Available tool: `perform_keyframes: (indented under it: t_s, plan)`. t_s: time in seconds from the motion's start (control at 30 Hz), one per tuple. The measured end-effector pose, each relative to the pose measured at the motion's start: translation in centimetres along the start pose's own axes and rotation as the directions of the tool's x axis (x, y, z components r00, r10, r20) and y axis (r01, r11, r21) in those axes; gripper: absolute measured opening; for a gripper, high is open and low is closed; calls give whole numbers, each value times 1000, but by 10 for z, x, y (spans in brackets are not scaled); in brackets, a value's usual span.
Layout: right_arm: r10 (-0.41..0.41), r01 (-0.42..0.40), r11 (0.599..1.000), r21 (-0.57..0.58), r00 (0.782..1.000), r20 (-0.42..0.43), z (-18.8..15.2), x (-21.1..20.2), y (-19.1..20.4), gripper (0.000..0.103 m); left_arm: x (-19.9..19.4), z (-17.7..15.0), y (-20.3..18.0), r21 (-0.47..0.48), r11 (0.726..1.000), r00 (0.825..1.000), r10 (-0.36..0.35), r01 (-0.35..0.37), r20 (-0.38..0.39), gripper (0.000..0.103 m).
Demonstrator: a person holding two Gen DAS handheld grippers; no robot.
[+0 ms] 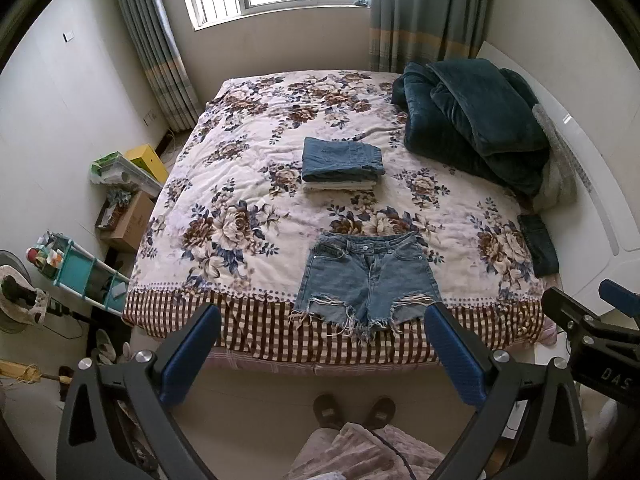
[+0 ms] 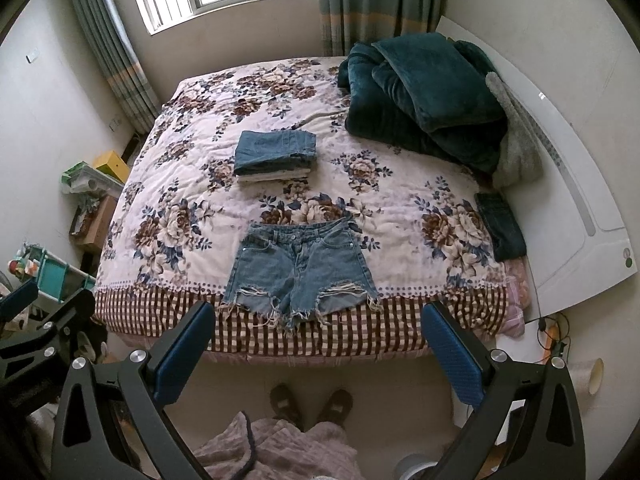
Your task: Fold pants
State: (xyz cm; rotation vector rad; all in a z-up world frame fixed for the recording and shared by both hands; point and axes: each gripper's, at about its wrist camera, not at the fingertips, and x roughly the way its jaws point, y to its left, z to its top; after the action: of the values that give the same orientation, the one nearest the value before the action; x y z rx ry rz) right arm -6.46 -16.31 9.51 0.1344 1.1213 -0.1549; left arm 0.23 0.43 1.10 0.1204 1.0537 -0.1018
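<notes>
A pair of frayed light-blue denim shorts (image 1: 366,278) lies flat and unfolded near the front edge of the bed, waistband away from me; it also shows in the right wrist view (image 2: 300,270). My left gripper (image 1: 322,322) is open and empty, held above the floor in front of the bed, short of the shorts. My right gripper (image 2: 318,318) is open and empty too, at the same distance. A stack of folded jeans (image 1: 341,164) sits in the middle of the bed, also in the right wrist view (image 2: 274,156).
The bed has a floral quilt (image 1: 240,184). A dark green blanket pile (image 1: 472,124) sits at the back right, and a dark folded garment (image 1: 538,244) lies at the right edge. Boxes and a teal rack (image 1: 80,272) stand on the left. My feet (image 1: 352,410) are below.
</notes>
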Motion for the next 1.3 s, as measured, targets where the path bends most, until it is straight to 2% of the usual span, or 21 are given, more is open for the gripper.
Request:
perform_keyframes:
  t_s: [0.23,0.43,0.53,0.67,0.83,0.93,1.0,1.2,1.23,1.27,1.3]
  plan:
    - [-1,1,1000,10,1000,0,1,3,0,103,0,-2,-2,1,1000,1000,-4,4,4,103]
    - [5,-6,998,63,1000,16,0,22,5,103,20,5,-7,7,999,998,43,-43,46,103]
    - [18,-19,995,99,1000,7,3,49,6,103,55,9,-7,29,998,997,54,-56,54,103]
    - [8,-3,993,119,999,-39,8,96,7,103,107,9,-17,74,995,998,63,-64,18,103]
    - [16,5,990,137,989,-145,13,166,-7,101,184,2,-41,120,990,991,82,-69,-106,103]
    - [23,1,992,123,981,-192,18,210,-21,86,233,-3,-58,131,987,977,114,-90,-183,103]
    - [31,-6,994,107,973,-227,24,244,-36,71,262,-4,-69,140,984,964,141,-111,-225,103]
    - [68,-52,997,56,942,-328,58,354,-93,67,363,-8,-120,79,989,914,147,-126,-377,103]
    - [69,-60,998,37,935,-348,65,377,-105,64,379,-9,-130,63,989,906,145,-130,-399,103]
    - [84,-80,996,26,927,-365,71,398,-115,55,393,-9,-139,47,991,898,135,-127,-420,103]
    - [104,-110,994,8,914,-391,78,425,-126,51,414,-11,-153,21,993,884,115,-119,-452,103]
